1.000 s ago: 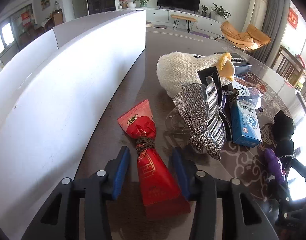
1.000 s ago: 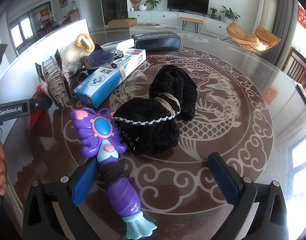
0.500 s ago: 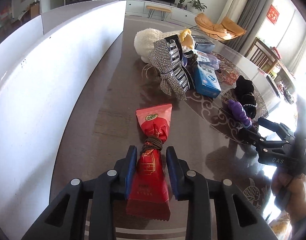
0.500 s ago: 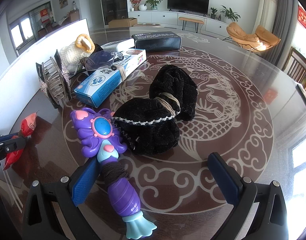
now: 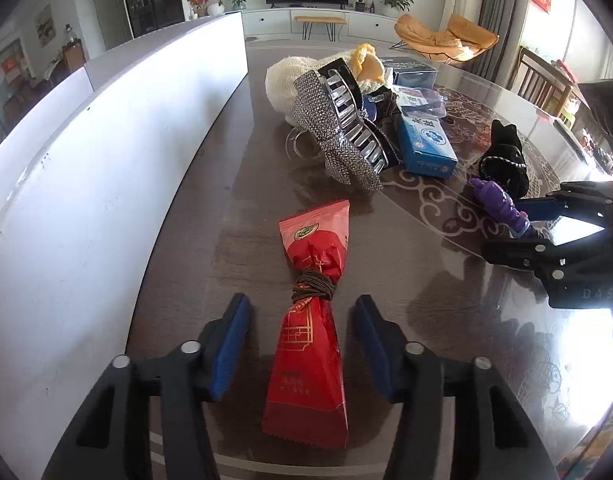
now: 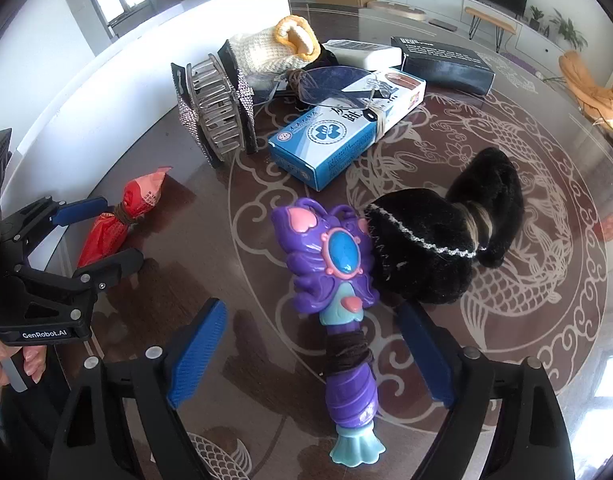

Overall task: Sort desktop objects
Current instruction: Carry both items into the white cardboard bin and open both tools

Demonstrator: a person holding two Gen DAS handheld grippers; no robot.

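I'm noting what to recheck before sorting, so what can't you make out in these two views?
Left wrist view: purple toy wand, tail end hidden by the right gripper.
Left wrist view: cream knitted item, partly behind the hair claw.
Right wrist view: black box, print too small to read.

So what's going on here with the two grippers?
A person with a gripper in each hand is sorting clutter on the table. The left gripper straddles the red packet, jaws apart, not pressing it. The right gripper has just been closing around the purple toy wand, whose handle lies between its jaws, untouched. Nothing is lifted yet.
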